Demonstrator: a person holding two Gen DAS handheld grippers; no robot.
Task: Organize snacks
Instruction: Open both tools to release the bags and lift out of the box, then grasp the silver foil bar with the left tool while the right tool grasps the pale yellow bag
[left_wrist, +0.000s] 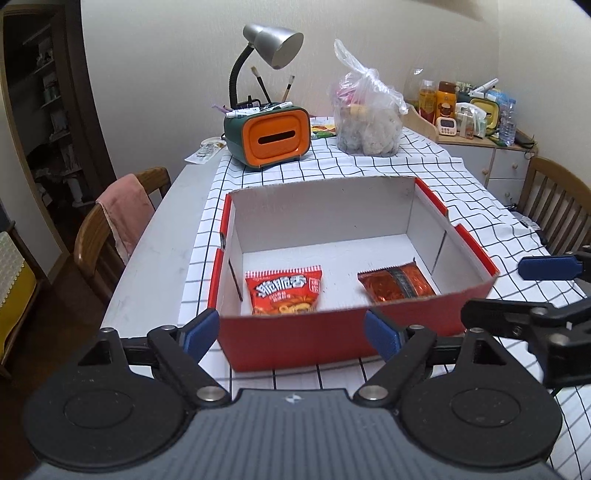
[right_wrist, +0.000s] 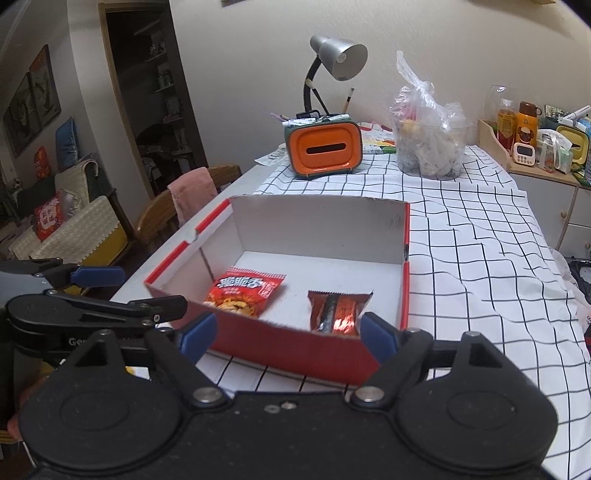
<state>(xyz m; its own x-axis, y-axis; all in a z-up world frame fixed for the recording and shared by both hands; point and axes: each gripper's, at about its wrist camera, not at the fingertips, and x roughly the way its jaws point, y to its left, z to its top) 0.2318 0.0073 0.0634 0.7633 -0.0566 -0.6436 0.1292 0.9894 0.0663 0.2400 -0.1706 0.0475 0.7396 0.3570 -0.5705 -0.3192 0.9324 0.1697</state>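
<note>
Both grippers hang just short of the near wall of the box with nothing between their blue pads: the left gripper (left_wrist: 291, 334) has its jaws spread wide, and so does the right gripper (right_wrist: 288, 336), which shows at the right edge of the left wrist view. Beneath them a white tablecloth with a black grid (left_wrist: 417, 162) covers most of the table. On it sits the open cardboard box, red outside and white inside (left_wrist: 317, 210). Inside, on its floor, lie two snack packets, apart from each other: a bright red packet printed with white characters (left_wrist: 283, 290) on the left (flat, face up) and a darker red foil packet (left_wrist: 397, 285) on the right, near the side wall.
</note>
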